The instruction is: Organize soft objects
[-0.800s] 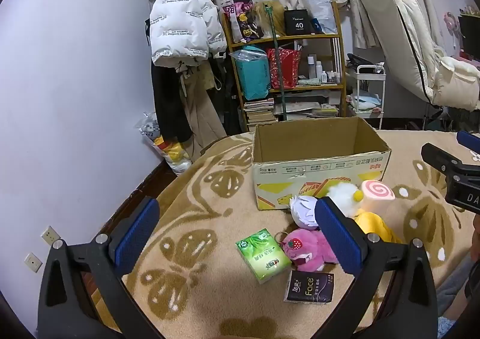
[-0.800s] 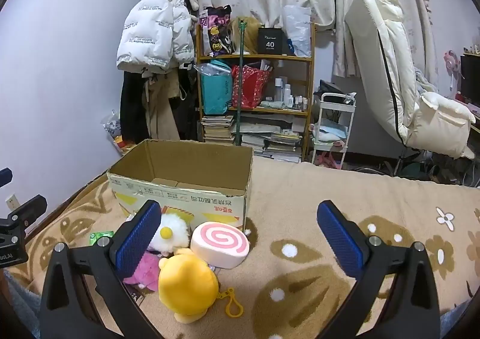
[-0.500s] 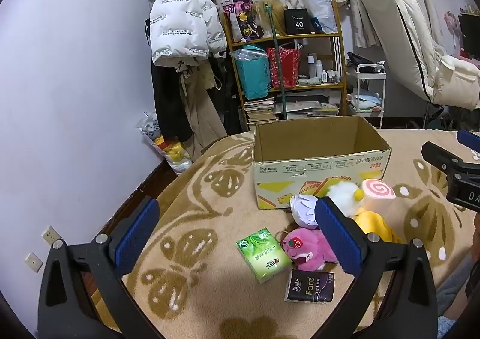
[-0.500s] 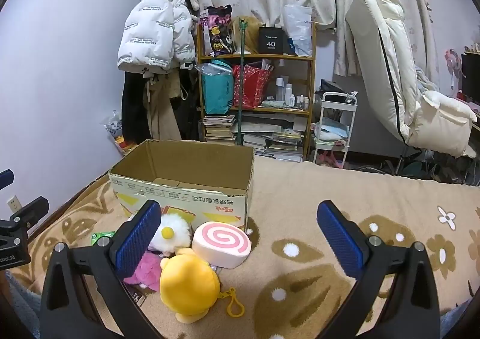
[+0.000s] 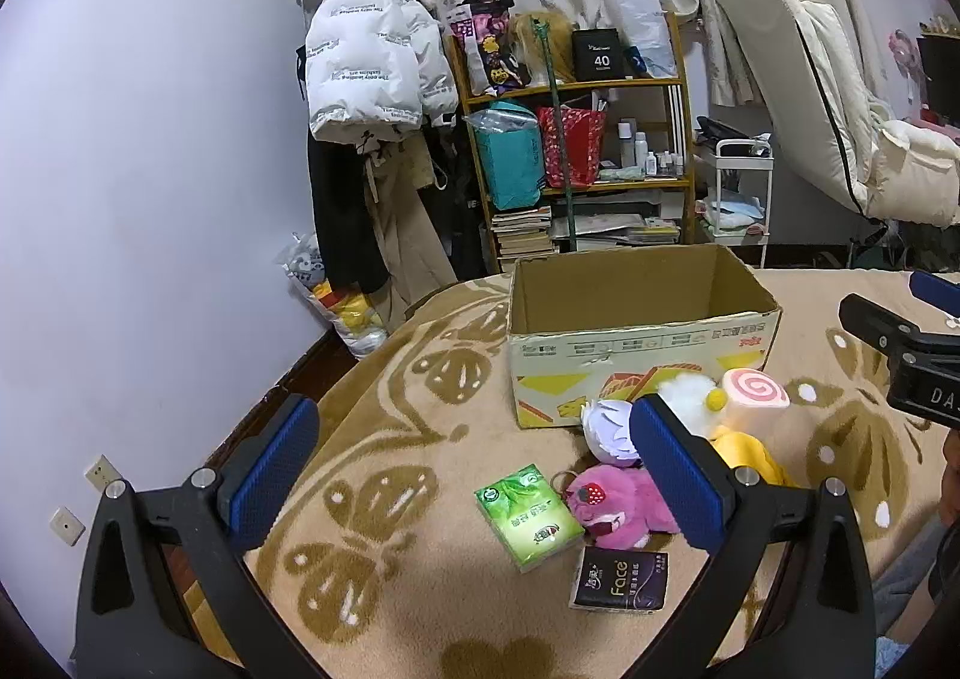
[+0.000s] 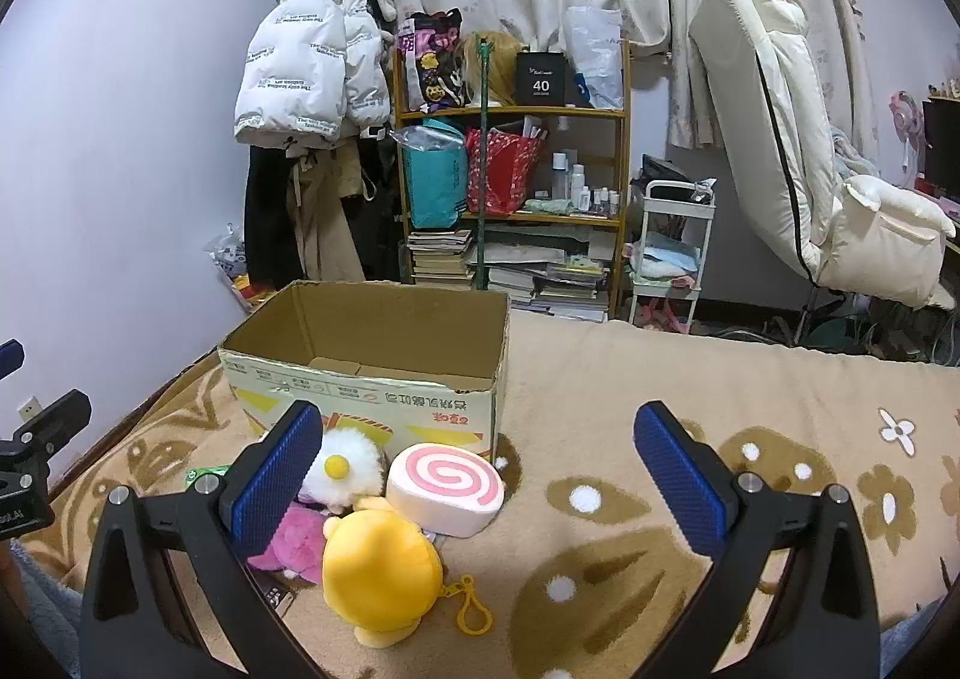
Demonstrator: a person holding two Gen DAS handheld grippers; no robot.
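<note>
Surface: tan blanket with brown flower and butterfly shapes (image 5: 420, 439) on what looks like a bed, carrying everything.
Left claw (image 5: 474, 475): spread wide, gripping nothing, held above the blanket with the small items at its 3 o'clock; probably poised to choose a first pick.
Green tissue pack (image 5: 529, 516): flat on the blanket between the left claw's fingers in the left view, apart from the plush pile at its 3 o'clock, so an easy lone grasp.
Dark "Face" tissue pack (image 5: 620, 588): lying flat at 5 o'clock of the green pack, just below the pink plush.
Pink strawberry plush (image 5: 618, 505): on its side, touching the neighbouring toys; soft, so I judge it will squash under the pads.
Open cardboard box (image 5: 636, 343): upright at 12 o'clock of the pile, flaps folded in, nothing seen inside; likely the destination.
White fluffy plush with yellow dot (image 6: 345, 466): resting against the box front.
Pink swirl roll squishy (image 6: 445, 488): at 3 o'clock of the white plush, beside the box corner.
Yellow round plush with a keyring clip (image 6: 379, 568): nearest the right camera, at 6 o'clock of the swirl roll.
Right claw (image 6: 477, 475): wide apart, empty, hovering over the swirl roll and yellow plush.
Progress: no toy boxed yet, by my reading.
</note>
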